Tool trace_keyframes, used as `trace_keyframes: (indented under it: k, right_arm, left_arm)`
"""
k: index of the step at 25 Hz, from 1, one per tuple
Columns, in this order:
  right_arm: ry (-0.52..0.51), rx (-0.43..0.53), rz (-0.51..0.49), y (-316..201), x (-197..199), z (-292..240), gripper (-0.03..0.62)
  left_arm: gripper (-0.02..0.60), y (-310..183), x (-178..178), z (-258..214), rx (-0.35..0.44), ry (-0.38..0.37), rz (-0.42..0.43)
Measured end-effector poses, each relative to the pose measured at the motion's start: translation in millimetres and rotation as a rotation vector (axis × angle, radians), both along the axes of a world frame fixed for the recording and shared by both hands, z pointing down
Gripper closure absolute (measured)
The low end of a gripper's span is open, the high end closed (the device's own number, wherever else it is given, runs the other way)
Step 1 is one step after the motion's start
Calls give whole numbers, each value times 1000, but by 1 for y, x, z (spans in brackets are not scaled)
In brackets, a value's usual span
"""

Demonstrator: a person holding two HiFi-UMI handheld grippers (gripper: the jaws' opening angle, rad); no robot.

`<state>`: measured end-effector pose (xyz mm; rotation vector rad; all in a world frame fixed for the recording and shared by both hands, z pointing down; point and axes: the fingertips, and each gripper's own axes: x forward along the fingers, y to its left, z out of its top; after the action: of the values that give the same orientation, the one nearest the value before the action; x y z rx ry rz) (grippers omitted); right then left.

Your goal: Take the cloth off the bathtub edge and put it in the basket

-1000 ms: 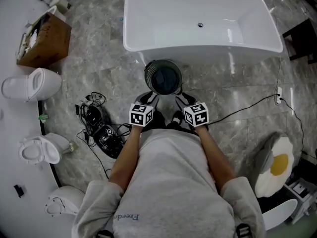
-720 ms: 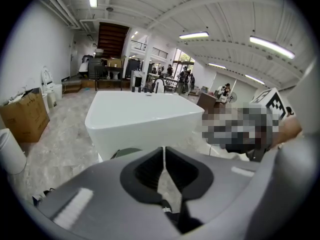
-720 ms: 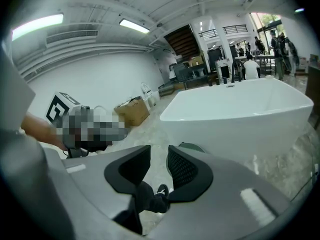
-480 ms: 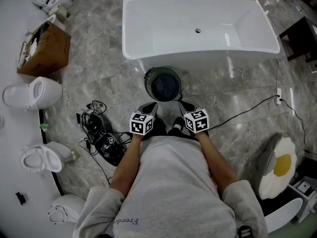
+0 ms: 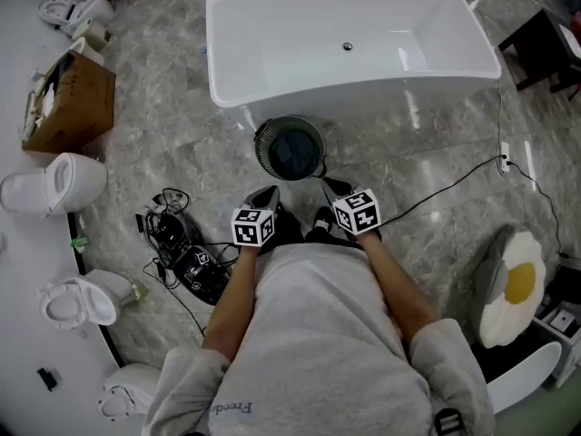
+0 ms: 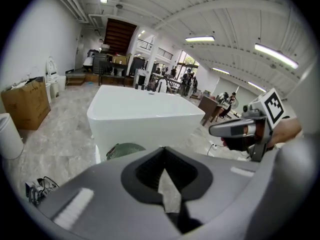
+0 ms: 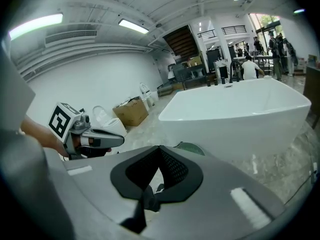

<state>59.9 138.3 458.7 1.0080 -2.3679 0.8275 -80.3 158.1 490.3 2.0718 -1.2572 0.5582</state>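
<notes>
Since a second ago I log both jaw pairs gone from parted to closed, left gripper (image 5: 266, 195) and right gripper (image 5: 333, 187) empty, white bathtub (image 5: 272, 44) beyond them, green basket (image 5: 260, 143) just ahead of both, dark cloth (image 5: 292, 153) inside it.
</notes>
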Motion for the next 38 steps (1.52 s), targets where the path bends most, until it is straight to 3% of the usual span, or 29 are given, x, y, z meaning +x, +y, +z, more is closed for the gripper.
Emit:
trace_keyframes:
  k: [13, 24, 38]
  right_arm:
    - [13, -10, 12, 2, 2, 5, 592]
    - [13, -12, -22, 0, -4, 5, 592]
    - [17, -13, 8, 0, 1, 7, 594]
  left_arm:
    - [523, 0, -13, 8, -22, 43, -89]
    - [523, -3, -12, 8, -21, 54, -86]
    - [522, -6, -9, 10, -27, 63, -79]
